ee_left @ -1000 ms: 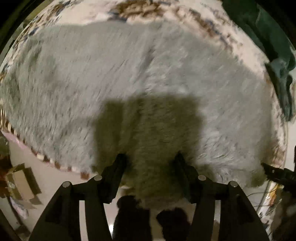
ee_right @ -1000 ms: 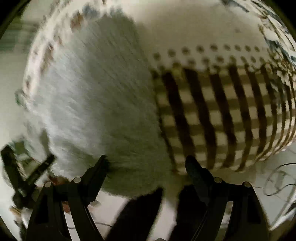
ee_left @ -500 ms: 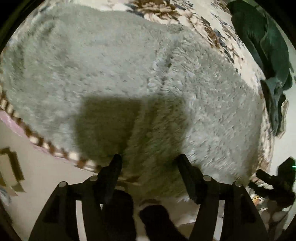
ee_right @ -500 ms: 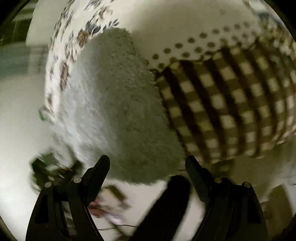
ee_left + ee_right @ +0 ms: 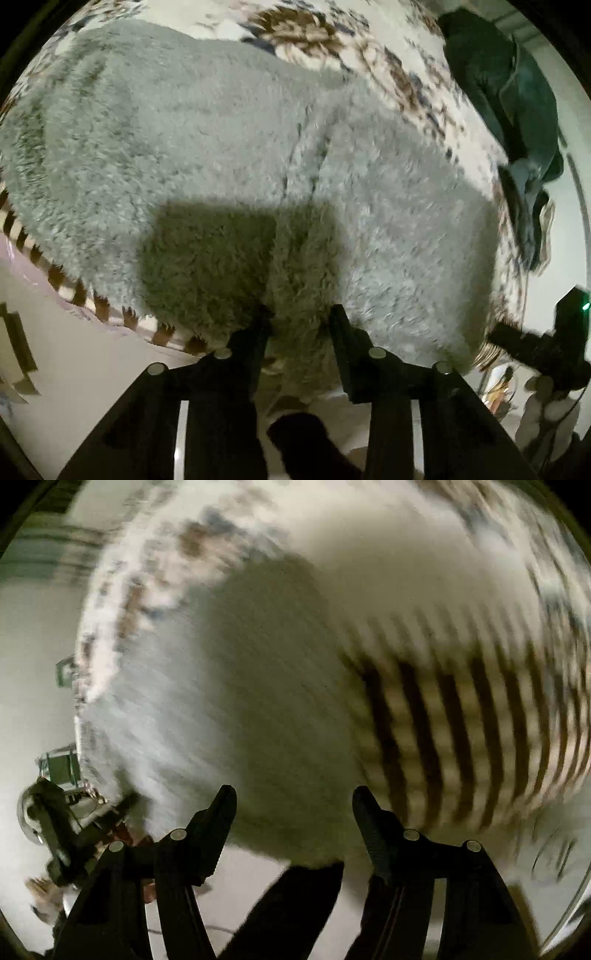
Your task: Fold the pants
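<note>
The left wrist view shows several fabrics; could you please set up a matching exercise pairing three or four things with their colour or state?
Things:
1. pants
2. dark garment
3. left gripper
4. right gripper

Descriptions:
A. fingers wide apart, nothing between them
B. fluffy grey
C. deep green, at the far right
D. fingers closed on a grey fold

Pairs: 1-B, 2-C, 3-D, 4-A
</note>
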A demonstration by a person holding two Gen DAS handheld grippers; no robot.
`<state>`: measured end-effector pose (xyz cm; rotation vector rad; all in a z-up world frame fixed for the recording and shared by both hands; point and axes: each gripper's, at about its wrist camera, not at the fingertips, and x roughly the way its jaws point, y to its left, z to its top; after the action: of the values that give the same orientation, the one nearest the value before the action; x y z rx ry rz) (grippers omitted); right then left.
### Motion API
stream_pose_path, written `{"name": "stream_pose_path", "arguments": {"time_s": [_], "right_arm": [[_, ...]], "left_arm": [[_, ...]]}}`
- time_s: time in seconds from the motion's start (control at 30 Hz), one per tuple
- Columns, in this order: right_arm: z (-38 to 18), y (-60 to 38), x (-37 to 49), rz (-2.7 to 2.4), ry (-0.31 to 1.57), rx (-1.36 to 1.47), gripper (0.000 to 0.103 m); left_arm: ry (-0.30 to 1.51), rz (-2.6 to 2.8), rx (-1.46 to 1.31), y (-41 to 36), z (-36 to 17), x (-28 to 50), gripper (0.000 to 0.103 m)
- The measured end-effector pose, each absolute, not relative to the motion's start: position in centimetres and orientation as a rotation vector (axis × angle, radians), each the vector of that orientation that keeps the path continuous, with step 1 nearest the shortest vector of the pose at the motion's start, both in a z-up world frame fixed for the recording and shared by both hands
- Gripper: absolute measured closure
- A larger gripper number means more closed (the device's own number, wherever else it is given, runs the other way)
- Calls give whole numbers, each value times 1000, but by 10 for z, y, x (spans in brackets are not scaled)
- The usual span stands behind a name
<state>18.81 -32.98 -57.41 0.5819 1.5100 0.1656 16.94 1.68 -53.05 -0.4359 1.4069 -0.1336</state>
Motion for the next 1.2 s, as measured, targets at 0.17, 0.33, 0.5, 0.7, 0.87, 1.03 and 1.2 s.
{"name": "stream_pose_path", "arguments": {"time_s": [0.17,0.33,0.5,0.7,0.87,1.03,1.2], "right_arm": [[-525,-214,294,473,1449,150,32],[-540,-87,347,728,1451,-321,32],[-578,-35,358,819,1558,-490,36],[-566,-35,356,848,1504,-481,90],[-550,-46,377,799,1490,-399,91],[-565,-42,384,706,1570,-358,61],[-530,-86,376,593,1480,-128,5]], "left_arm": [[1426,-88,-553,26,-548,164,69],[1362,-88,-580,25,-550,157,71],[1298,-99,-546,32,-544,150,86],[1248,-107,-560,43,-531,149,92],[1220,-105,-573,50,-527,163,92],[1274,-96,-619,59,-534,170,87],[1239,29,-583,79,-515,159,23]]}}
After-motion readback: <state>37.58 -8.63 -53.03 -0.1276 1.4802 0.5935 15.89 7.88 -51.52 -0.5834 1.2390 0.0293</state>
